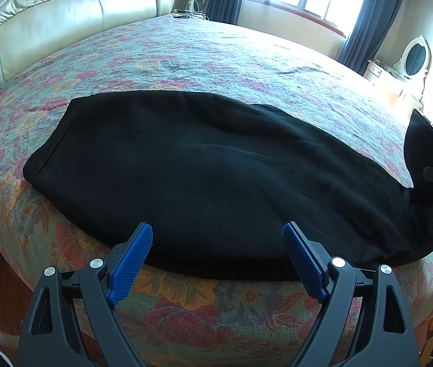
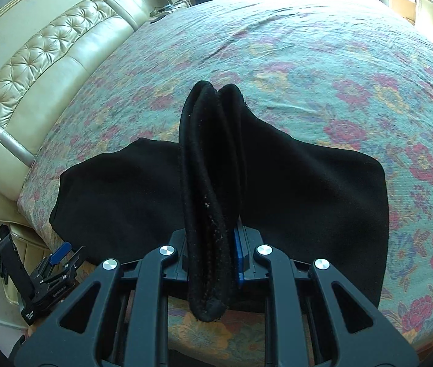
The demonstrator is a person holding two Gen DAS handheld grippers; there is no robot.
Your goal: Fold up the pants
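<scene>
My right gripper point(image 2: 213, 263) is pinched tight on a bunched end of the black pants point(image 1: 204, 168), several hemmed layers standing up between the blue pads. I cannot tell whether this is the cuff end or the waistband. My left gripper point(image 1: 218, 244) hangs spread wide over the near edge of the bed point(image 1: 185, 312), nothing between its fingers, the pants' near edge just beyond the tips.

The pants lie along the near edge of the floral bedspread, already doubled lengthwise into one long flat band by the look of it. Far end lies flat toward the cream headboard point(image 1: 63, 3).

My reading: leg-on-leg fold done. Crosswise fold in hand, not yet laid: the lifted end has to go over to the flat end, then smoothing.
</scene>
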